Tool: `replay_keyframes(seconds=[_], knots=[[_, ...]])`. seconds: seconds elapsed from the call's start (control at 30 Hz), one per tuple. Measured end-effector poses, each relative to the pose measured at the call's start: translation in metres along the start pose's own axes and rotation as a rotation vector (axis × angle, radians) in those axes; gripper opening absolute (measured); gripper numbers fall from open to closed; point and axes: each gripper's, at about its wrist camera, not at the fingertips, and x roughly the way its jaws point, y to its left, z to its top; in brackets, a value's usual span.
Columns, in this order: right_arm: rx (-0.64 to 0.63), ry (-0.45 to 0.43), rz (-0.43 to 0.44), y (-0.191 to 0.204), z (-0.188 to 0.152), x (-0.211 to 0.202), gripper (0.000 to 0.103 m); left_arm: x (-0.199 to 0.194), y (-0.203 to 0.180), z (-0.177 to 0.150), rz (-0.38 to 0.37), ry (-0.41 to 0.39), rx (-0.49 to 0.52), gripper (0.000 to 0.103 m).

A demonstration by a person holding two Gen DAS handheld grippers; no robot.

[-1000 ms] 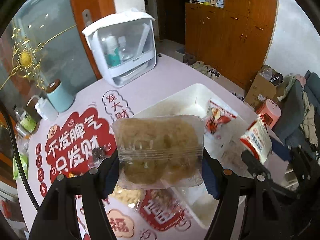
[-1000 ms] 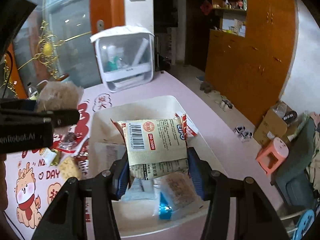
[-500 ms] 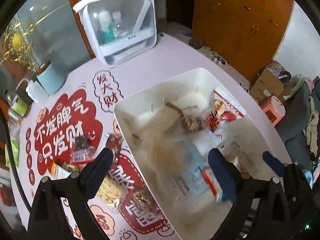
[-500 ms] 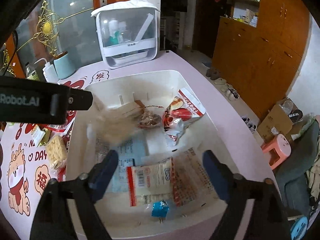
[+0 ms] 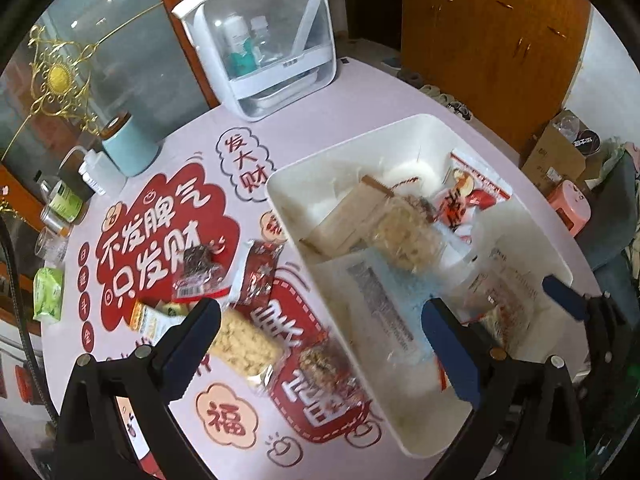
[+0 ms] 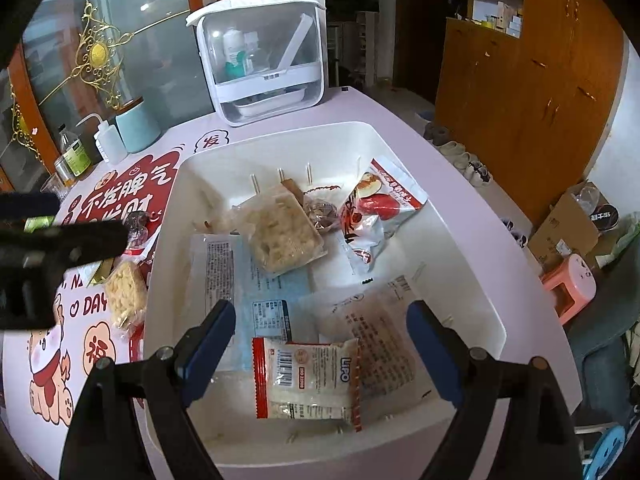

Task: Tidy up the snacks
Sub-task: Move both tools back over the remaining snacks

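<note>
The white bin [image 6: 460, 240] looks smooth, glossy plastic; the snack packets [image 6: 308, 380] are shiny film (crinkled, partly clear).

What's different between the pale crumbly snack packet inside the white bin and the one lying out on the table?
The crumbly packet in the bin lies on other wrappers inside the white bin; the crumbly packet on the table lies on the printed mat, left of the bin. In the right wrist view the binned one looks paler, the table one yellower. Both are clear wrappers of pale crumbly snack, lying flat, held by neither gripper.
</note>
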Motion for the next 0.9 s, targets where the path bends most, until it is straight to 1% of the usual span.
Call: replay_keyframes(seconds=[0.3, 0.47, 0.67, 0.9], knots=[[0.018, -0.005, 0.021, 0.003, 0.000, -0.009, 0.088, -0.016, 0.019, -0.026, 0.046, 0.022, -0.026, 0.100], [0.025, -0.005, 0.054, 0.011, 0.000, -0.017, 0.088, -0.031, 0.033, -0.044, 0.092, 0.026, -0.053, 0.100], [0.001, -0.021, 0.105, 0.029, -0.001, -0.029, 0.088, -0.052, 0.055, -0.069, 0.145, 0.025, -0.102, 0.100], [-0.053, -0.038, 0.173, 0.064, -0.003, -0.042, 0.088, -0.079, 0.085, -0.101, 0.213, 0.016, -0.169, 0.100]])
